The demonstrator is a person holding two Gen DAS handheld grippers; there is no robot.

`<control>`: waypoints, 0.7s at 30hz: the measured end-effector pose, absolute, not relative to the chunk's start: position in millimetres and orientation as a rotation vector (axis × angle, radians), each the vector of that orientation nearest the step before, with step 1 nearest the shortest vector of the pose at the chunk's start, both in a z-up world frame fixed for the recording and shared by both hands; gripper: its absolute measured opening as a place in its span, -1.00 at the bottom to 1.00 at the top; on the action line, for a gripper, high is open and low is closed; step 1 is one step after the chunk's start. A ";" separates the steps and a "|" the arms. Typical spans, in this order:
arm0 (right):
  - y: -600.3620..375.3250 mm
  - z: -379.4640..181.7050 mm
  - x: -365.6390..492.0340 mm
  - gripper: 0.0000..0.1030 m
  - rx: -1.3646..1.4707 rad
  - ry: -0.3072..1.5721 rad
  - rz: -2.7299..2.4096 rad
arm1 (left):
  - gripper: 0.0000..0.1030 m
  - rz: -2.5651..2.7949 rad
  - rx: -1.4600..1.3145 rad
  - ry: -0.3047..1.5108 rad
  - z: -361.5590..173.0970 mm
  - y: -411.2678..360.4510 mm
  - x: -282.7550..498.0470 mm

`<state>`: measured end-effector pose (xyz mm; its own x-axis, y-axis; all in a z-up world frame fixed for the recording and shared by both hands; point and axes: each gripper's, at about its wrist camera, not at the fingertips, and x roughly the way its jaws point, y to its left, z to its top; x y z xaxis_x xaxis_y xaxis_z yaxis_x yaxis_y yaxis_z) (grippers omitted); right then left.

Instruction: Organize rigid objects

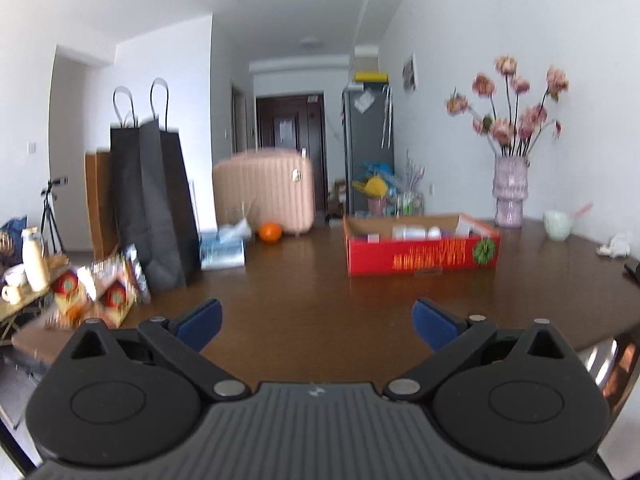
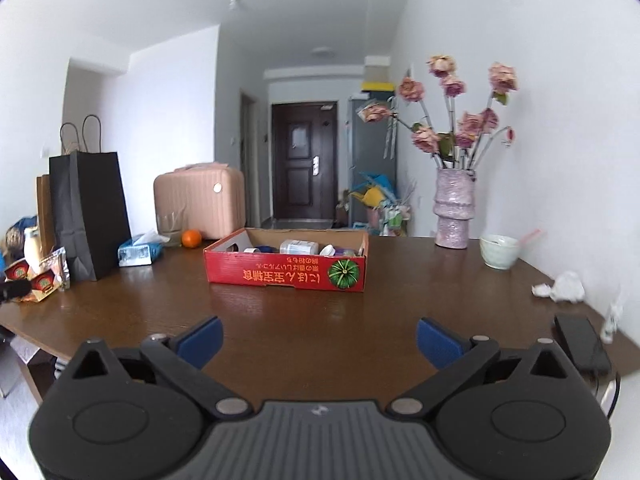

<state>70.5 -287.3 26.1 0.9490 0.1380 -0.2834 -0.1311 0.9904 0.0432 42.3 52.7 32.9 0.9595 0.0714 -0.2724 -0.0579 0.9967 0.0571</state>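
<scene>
Tongs: two; red box (image 2: 285,274): one.

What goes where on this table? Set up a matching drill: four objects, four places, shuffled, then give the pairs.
Objects:
1. round orange fruit
2. pale green ceramic bowl
3. crumpled white tissue
4. white plastic bottle

Places:
A. inside the red cardboard box
B. beside the pink suitcase
C. right of the pink vase
D. near the table's right edge

Pairs: 1-B, 2-C, 3-D, 4-A

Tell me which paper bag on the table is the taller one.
The black paper bag; the brown paper bag standing behind it, on its left, is shorter.
</scene>
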 end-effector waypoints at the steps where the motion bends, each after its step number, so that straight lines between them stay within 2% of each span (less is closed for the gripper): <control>1: -284.3 19.4 65.1 1.00 0.033 0.298 0.126 | 1.00 0.091 0.031 0.281 27.7 51.3 38.0; 7: -260.4 -10.2 33.7 1.00 0.120 0.312 0.179 | 1.00 0.011 0.052 0.259 13.9 30.0 12.7; 14: -251.0 2.9 31.4 1.00 0.073 0.253 0.181 | 1.00 -0.010 0.073 0.246 12.4 11.6 11.8; 21: -257.8 -1.1 38.3 1.00 0.105 0.293 0.189 | 1.00 0.008 0.038 0.259 13.7 19.1 14.8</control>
<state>38.3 -257.8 -1.1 0.9398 0.2001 -0.2772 -0.1696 0.9769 0.1302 14.8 19.1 13.7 0.9666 0.0131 -0.2560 -0.0033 0.9992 0.0390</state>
